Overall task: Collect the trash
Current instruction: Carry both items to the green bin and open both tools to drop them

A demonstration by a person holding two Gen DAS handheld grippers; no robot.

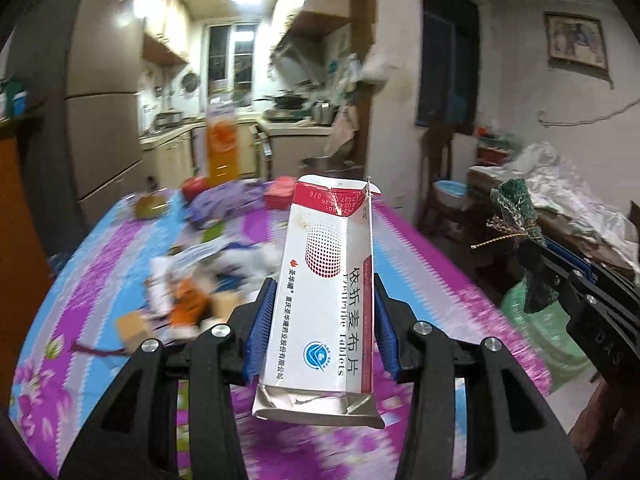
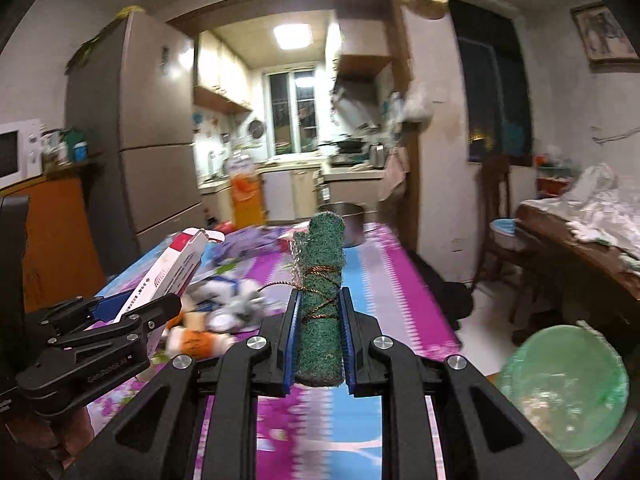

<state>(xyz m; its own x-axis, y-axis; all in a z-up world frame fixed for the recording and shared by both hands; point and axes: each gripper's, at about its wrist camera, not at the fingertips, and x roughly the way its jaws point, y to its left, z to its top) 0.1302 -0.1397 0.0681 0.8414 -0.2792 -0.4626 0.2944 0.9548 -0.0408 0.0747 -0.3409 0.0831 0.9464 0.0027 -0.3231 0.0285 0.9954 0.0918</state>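
My left gripper [image 1: 322, 328] is shut on a flattened white and red tablet box [image 1: 324, 280] and holds it upright above the table; the box also shows in the right wrist view [image 2: 172, 276]. My right gripper [image 2: 320, 340] is shut on a rolled green scouring pad [image 2: 323, 292] tied with copper wire, held above the table. The pad also shows in the left wrist view [image 1: 516, 208]. A pile of loose trash [image 2: 224, 312] lies on the flowered tablecloth [image 1: 100, 264]. A bin lined with a green bag [image 2: 560, 392] stands on the floor right of the table.
An orange juice carton [image 1: 220, 148], a purple bag [image 1: 228, 200] and a red object [image 1: 194, 188] stand at the table's far end. A metal bowl [image 2: 352, 220] sits at the far right edge. A fridge [image 2: 152, 140] stands at the left, a cluttered side table [image 2: 580, 232] at the right.
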